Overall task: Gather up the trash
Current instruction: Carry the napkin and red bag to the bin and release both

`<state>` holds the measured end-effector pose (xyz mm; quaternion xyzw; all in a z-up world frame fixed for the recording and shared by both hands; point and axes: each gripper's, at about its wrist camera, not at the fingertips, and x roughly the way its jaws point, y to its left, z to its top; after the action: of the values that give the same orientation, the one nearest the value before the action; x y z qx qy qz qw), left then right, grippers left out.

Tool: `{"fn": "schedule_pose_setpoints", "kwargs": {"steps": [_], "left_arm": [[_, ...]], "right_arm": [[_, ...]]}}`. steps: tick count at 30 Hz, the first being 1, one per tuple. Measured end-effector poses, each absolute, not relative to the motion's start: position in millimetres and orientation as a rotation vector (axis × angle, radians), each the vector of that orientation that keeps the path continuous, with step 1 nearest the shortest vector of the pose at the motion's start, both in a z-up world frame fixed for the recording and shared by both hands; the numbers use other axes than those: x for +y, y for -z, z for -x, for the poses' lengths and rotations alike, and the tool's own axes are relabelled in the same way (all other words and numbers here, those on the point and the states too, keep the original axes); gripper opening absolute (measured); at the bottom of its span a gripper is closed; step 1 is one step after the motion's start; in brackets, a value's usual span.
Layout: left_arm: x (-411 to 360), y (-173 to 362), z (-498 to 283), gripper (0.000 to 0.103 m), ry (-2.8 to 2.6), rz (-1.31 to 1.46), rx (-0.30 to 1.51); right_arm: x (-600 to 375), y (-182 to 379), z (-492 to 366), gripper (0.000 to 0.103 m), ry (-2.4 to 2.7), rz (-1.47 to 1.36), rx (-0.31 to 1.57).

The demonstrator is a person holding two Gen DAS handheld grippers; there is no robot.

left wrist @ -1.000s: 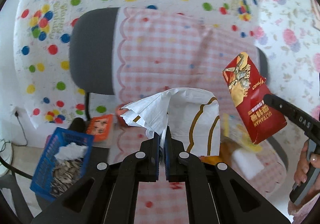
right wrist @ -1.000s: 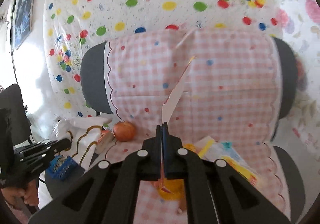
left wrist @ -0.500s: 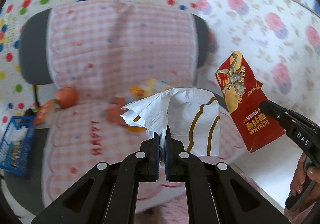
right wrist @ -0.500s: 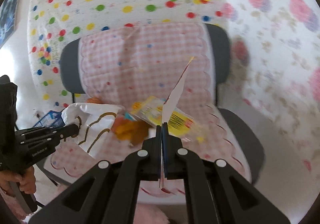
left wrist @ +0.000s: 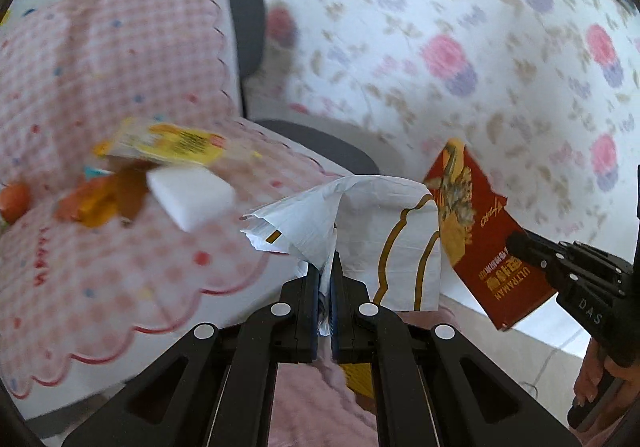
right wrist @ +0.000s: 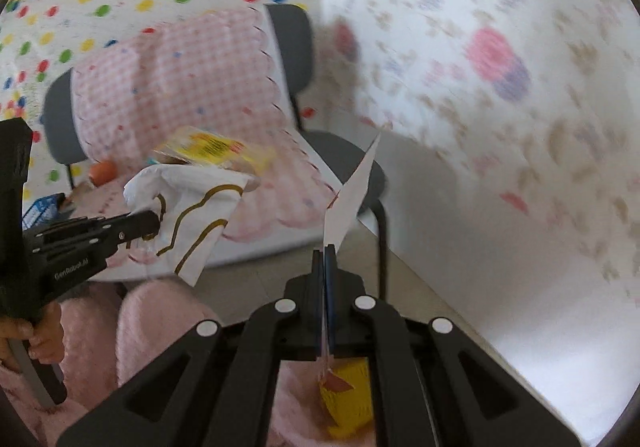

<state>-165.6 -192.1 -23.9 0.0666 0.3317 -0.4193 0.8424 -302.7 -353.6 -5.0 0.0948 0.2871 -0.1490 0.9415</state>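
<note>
Since a second ago both views have swung to the right: the chair has slid from frame centre to the left, the flowered wall now fills the right side, and the blue basket has left the left wrist view. Both grips are unchanged.

The left gripper [left wrist: 327, 267] has its jaws pressed together on the gathered edge of a white bag [left wrist: 400, 231] with brown line markings, which stands up at lower centre of the left wrist view. The bag's mouth is crumpled; its contents cannot be seen.

The right gripper [right wrist: 324, 253] is clamped on a red wrapper [left wrist: 476, 231], seen edge-on as a thin pale sliver in its own view. In the left wrist view the wrapper hangs just right of the bag, touching or overlapping its edge.

On the chair's pink checked cover [left wrist: 120, 95], at left, lie a yellow packet [left wrist: 172, 143], a white block [left wrist: 192, 195], an orange scrap [left wrist: 96, 199] and a round orange fruit [left wrist: 14, 199]. The blue basket [right wrist: 40, 207] shows only at the left edge of the right wrist view.
</note>
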Motion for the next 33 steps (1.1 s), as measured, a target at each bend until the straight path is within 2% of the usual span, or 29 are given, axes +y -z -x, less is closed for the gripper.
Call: {"fn": "schedule_pose_setpoints", "kwargs": {"steps": [11, 22, 25, 27, 30, 33], "left_arm": [[-219, 37, 177, 0.005, 0.945, -0.204, 0.735], [-280, 75, 187, 0.007, 1.04, -0.292, 0.822], [-293, 81, 186, 0.015, 1.053, -0.3, 0.832], [-300, 82, 186, 0.034, 1.066, -0.3, 0.828], [-306, 82, 185, 0.044, 1.086, -0.293, 0.828], [-305, 79, 184, 0.047, 1.078, -0.296, 0.815]], "right_arm": [[-368, 24, 329, 0.002, 0.369, -0.246, 0.609], [-394, 52, 341, 0.002, 0.398, -0.333, 0.645], [-402, 61, 344, 0.002, 0.403, -0.358, 0.652], [-407, 64, 344, 0.002, 0.413, -0.368, 0.658], [-417, 68, 345, 0.007, 0.428, -0.396, 0.66], [-423, 68, 346, 0.013, 0.436, -0.408, 0.654]]}}
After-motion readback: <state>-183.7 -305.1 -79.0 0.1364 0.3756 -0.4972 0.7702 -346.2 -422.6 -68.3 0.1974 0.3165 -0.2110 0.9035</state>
